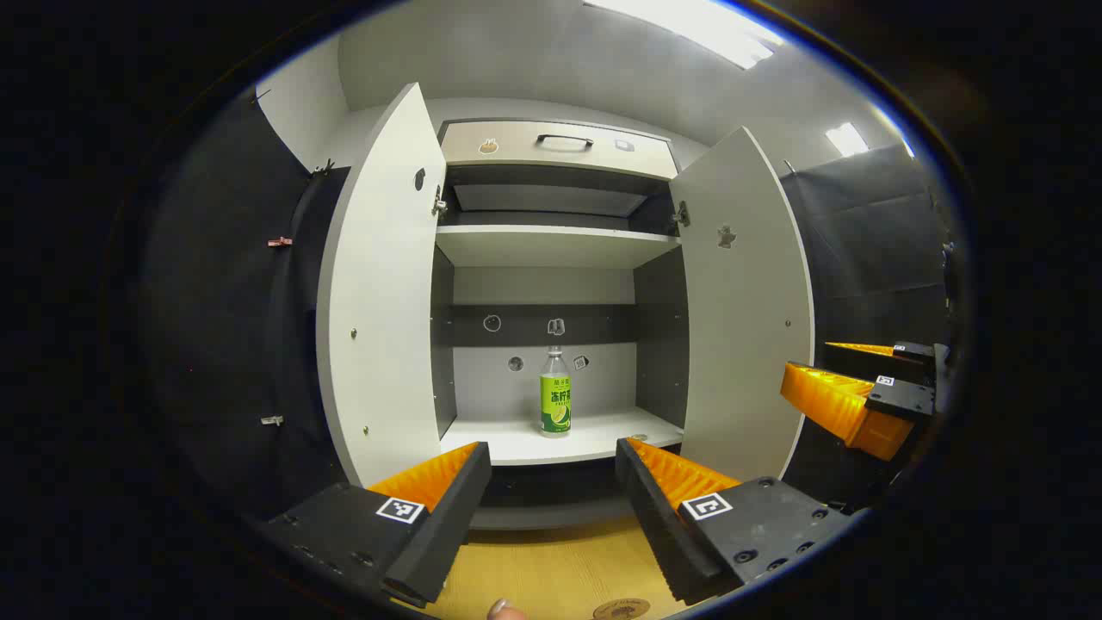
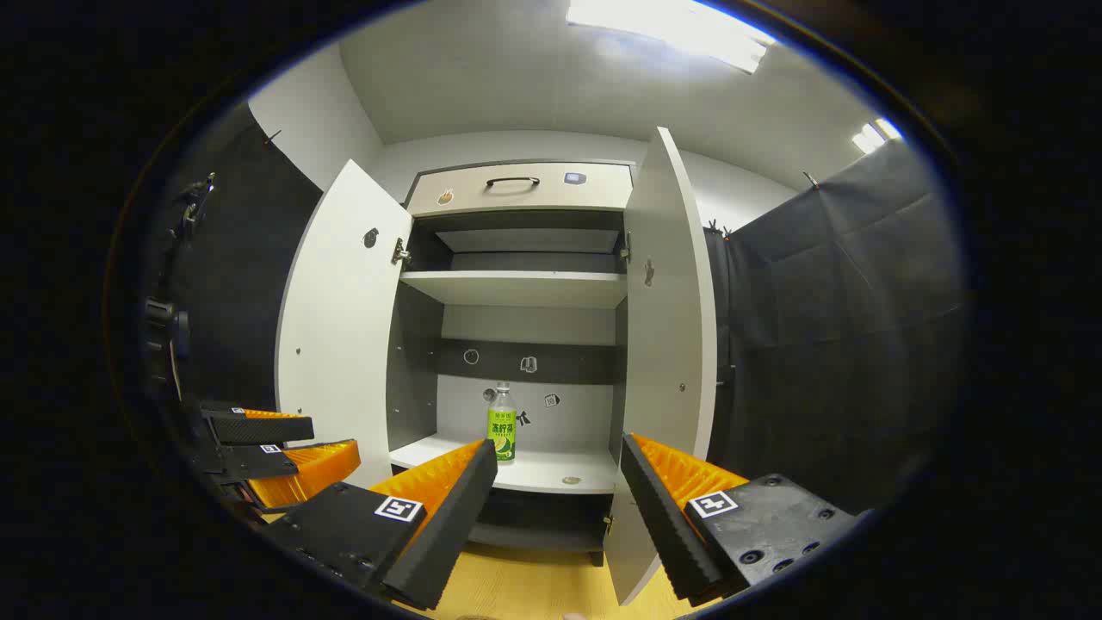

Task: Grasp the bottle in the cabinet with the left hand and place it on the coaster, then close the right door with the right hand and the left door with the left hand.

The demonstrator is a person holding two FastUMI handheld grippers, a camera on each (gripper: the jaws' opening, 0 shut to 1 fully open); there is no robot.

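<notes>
Inside the cabinet point(image 1: 551, 250), on its bottom shelf, the bottle point(image 1: 555, 394) stood upright; both doors were open, and both my grippers' fingers were spread, empty.

Both cabinet point(image 1: 551, 250) doors stand swung wide, the left door point(image 1: 379, 284) and right door point(image 1: 745, 301) flanking a clear way in to the lower shelf point(image 1: 516, 443). There only 1 bottle point(image 1: 555, 393) stands upright, with bare room on either side and under the upper shelf point(image 1: 551, 245).

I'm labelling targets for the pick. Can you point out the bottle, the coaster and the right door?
bottle point(image 1: 555, 405), left gripper view, on its label.
coaster point(image 1: 621, 610), left gripper view, on its top face.
right door point(image 1: 749, 301), left gripper view, on its inner face.
</notes>
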